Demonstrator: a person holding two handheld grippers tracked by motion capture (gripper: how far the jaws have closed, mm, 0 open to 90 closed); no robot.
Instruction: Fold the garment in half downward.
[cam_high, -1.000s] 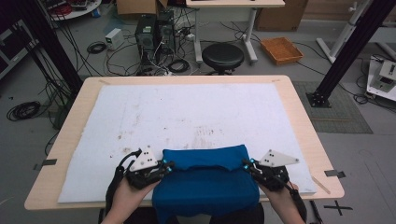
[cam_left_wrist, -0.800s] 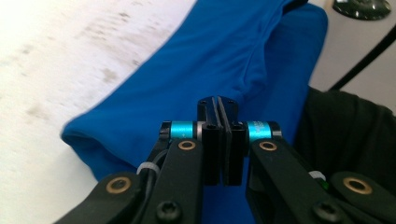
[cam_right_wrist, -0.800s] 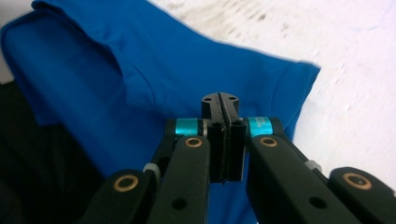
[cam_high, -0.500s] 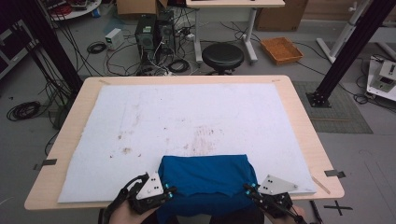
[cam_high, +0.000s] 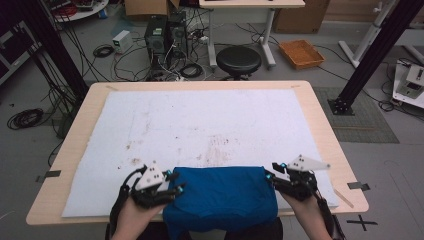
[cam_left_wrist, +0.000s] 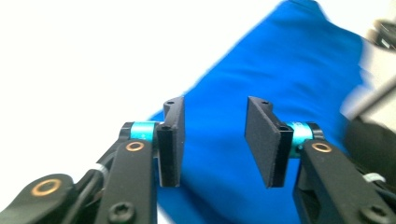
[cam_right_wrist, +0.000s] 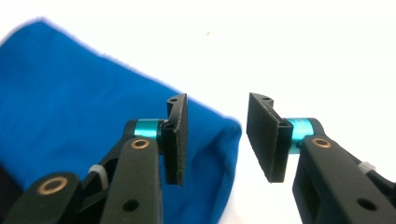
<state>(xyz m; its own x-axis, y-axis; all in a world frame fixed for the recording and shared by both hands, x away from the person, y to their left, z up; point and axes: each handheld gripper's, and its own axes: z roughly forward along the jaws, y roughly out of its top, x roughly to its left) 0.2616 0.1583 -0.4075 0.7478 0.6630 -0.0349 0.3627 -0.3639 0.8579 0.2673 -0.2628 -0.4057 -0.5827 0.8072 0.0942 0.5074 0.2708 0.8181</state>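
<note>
Work in hand: folding a bright blue piece of soft cloth (cam_high: 222, 197) on a white, stained mat (cam_high: 200, 130) that covers a pale wooden table (cam_high: 320, 130).

Cloth, place: at the middle of the table's near edge, its far hem lying straight across the mat, its near part drooping over the edge toward the person.

Cloth, shape: a tidy rectangle with a rounded, doubled-looking right side (cam_right_wrist: 224, 140); I judge it is already folded at least once, though I cannot count the layers.

Left gripper (cam_high: 172, 190): at the cloth's left edge, jaws apart with blue fabric (cam_left_wrist: 289, 84) showing between and beyond them, nothing pinched.

Right gripper (cam_high: 274, 176): at the cloth's far right corner, jaws parted, the cloth's edge just left of the gap, nothing held.

Hands: both the left hand (cam_high: 132, 220) and the right hand (cam_high: 309, 215) come in over the near edge.

Done, as I read it: the fold is laid flat and let go.

Left to do, as I read it: possibly a further fold, or pulling the overhanging part fully onto the mat; the rest of the mat lies bare of other cloth.
</note>
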